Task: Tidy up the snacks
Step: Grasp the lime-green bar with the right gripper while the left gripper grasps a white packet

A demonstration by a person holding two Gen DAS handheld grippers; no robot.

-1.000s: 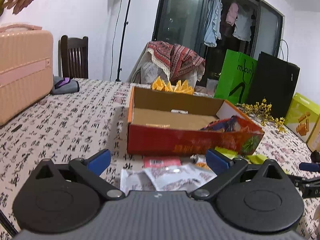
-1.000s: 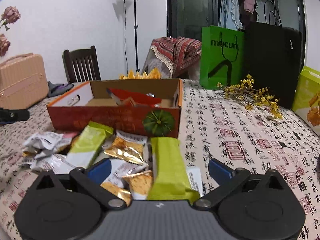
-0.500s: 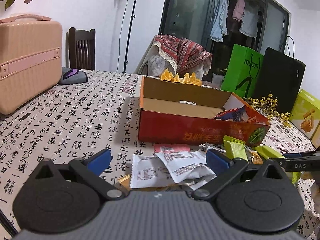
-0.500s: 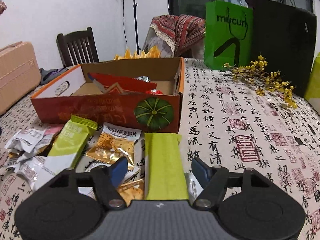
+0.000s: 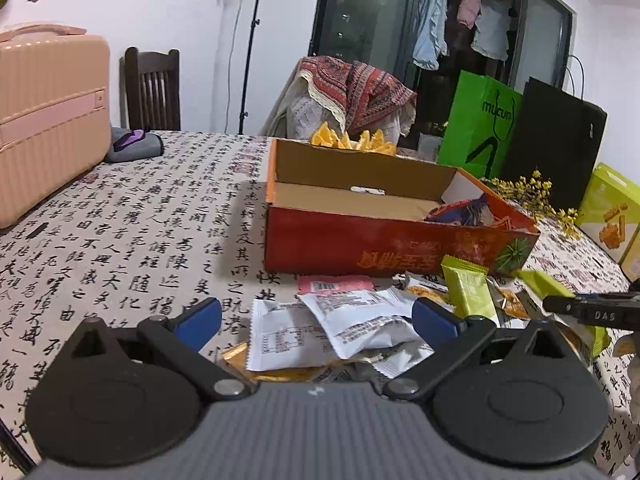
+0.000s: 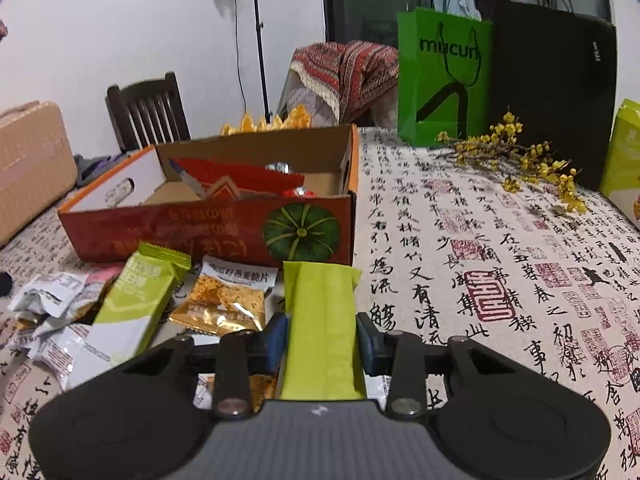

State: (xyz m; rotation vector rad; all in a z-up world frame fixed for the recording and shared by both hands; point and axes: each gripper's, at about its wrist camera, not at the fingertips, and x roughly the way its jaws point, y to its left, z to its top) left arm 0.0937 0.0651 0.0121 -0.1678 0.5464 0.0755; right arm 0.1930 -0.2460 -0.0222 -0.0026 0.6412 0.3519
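While left gripper (image 5: 316, 318) jaws gape, right gripper (image 6: 322, 338) jaws just clenched green packet (image 6: 322, 320) between them.

Green snack bar (image 6: 322, 320) lies flat, lengthwise toward the open red cardboard box (image 6: 208, 236), just short of its front wall. Loose packets beside it: second green bar (image 6: 132, 300), gold crisps packet (image 6: 226, 298), crumpled white wrappers (image 5: 352, 328).

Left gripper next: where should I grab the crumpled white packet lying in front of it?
Take the crumpled white packet across its raised, puffed middle, coming down from above with the open left gripper. It lies flat atop other wrappers, so its thin edges offer little to pinch.
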